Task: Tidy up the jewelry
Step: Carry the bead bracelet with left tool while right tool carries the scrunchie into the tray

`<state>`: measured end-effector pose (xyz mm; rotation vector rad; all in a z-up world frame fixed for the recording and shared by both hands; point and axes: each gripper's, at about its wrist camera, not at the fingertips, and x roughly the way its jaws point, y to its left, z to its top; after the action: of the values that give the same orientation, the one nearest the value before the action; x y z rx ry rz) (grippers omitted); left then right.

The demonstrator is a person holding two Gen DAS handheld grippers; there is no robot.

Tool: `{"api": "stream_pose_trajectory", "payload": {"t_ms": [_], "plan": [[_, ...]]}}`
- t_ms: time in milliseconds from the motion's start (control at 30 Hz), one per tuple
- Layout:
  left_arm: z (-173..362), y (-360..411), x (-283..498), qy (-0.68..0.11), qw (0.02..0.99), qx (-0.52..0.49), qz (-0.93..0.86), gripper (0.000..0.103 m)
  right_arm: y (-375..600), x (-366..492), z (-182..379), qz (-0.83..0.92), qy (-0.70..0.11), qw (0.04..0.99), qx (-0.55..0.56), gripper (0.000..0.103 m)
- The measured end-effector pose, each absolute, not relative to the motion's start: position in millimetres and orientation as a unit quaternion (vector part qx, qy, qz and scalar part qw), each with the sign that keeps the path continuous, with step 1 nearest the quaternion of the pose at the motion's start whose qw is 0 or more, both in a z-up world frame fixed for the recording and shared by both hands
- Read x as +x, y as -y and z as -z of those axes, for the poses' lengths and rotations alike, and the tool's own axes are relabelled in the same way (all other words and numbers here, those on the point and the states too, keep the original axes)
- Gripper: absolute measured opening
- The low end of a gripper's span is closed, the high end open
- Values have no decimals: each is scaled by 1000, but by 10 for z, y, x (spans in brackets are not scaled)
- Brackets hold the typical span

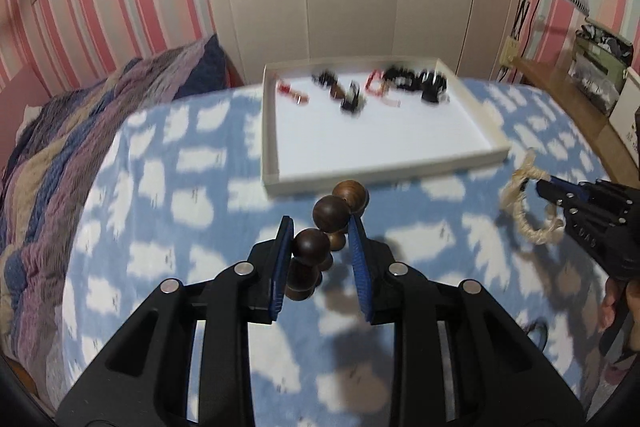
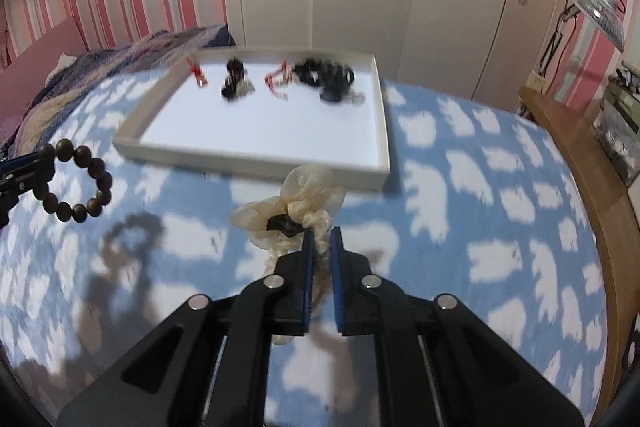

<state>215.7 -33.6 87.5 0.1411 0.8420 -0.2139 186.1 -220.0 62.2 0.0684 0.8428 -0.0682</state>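
Left gripper (image 1: 320, 239), jaws narrowly parted and clamped on a dark wooden bead bracelet (image 1: 320, 247), its round beads strung in a loop hanging above the blue cloud-print bedspread (image 1: 180, 187). Right gripper (image 2: 322, 239), jaws nearly pressed together, pinching a cream fabric scrunchie (image 2: 296, 207), ruffled, with a black knot at its centre, also lifted clear of the bedspread. Beyond both, a shallow white tray (image 2: 256, 155) on the bed, with blurred red and black jewelry pieces (image 2: 320, 79) along its far edge. Striped blanket (image 1: 60, 131) bunched at left.
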Motion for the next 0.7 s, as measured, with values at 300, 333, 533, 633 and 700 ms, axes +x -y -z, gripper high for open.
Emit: {"api": "stream_pose_trajectory", "payload": {"t_ms": [300, 333, 533, 633, 700], "plan": [[-1059, 621, 3014, -414, 901, 59, 113, 18, 2190, 2732, -849, 18, -401, 915, 41, 8], [-1030, 653, 3133, -415, 901, 60, 113, 18, 2181, 2823, -845, 19, -402, 915, 40, 8], [-859, 682, 3807, -441, 889, 49, 111, 18, 2170, 3400, -793, 19, -409, 911, 48, 8], [-729, 667, 4092, -454, 884, 48, 104, 18, 2193, 3649, -672, 23, -420, 905, 55, 8], [-608, 662, 4280, -464, 879, 50, 100, 18, 2197, 3787, -548, 20, -433, 899, 61, 8]]}}
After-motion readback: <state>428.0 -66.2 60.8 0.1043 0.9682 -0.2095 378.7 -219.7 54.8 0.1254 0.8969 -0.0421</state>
